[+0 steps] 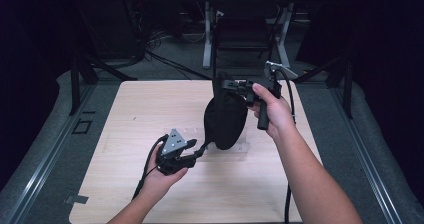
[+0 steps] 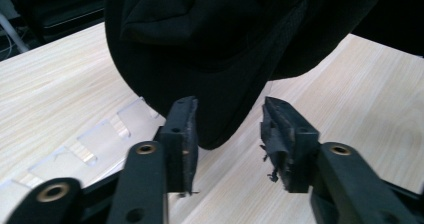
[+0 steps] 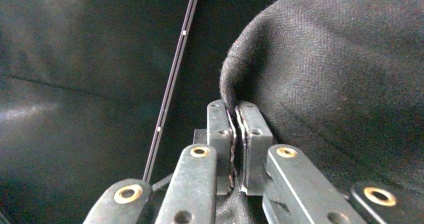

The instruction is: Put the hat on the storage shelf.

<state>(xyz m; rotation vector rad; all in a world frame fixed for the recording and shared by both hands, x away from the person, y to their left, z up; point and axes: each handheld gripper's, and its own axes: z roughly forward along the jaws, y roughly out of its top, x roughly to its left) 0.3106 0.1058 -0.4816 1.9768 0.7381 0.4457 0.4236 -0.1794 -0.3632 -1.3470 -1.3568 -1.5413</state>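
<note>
— Where do the fingers of the right gripper point(image 3: 233, 109) stand?

— Pressed together on a fold of the black fabric bag point(image 1: 225, 120). In the right gripper view the dark cloth edge runs down into the narrow slit between the two pads, so the cloth is pinched there.

— And the left gripper point(image 2: 227, 129)?

— Its fingers stand apart, with a clear gap between the worn pads. The rounded lower tip of the bag hangs just beyond that gap, and neither pad presses on it.

— Where is the bag in the scene?

— In the high view it hangs above the middle of the wooden table point(image 1: 140, 109), held up from its top edge by the right gripper point(image 1: 227, 84), which sits toward the far right. The bag droops down and slightly left, its bottom close to the tabletop.

— What lies under it?

— A clear plastic tray point(image 2: 95, 139) rests flat on the table, near the bag's lower end; its compartments show at the left of the left gripper view.

— And the hands?

— The left hand point(image 1: 167, 171) holds its gripper point(image 1: 197, 146) low, near and left of the bag, jaws pointing toward the bag's bottom. The right hand point(image 1: 272, 111) grips its handle higher, to the bag's right.
</note>
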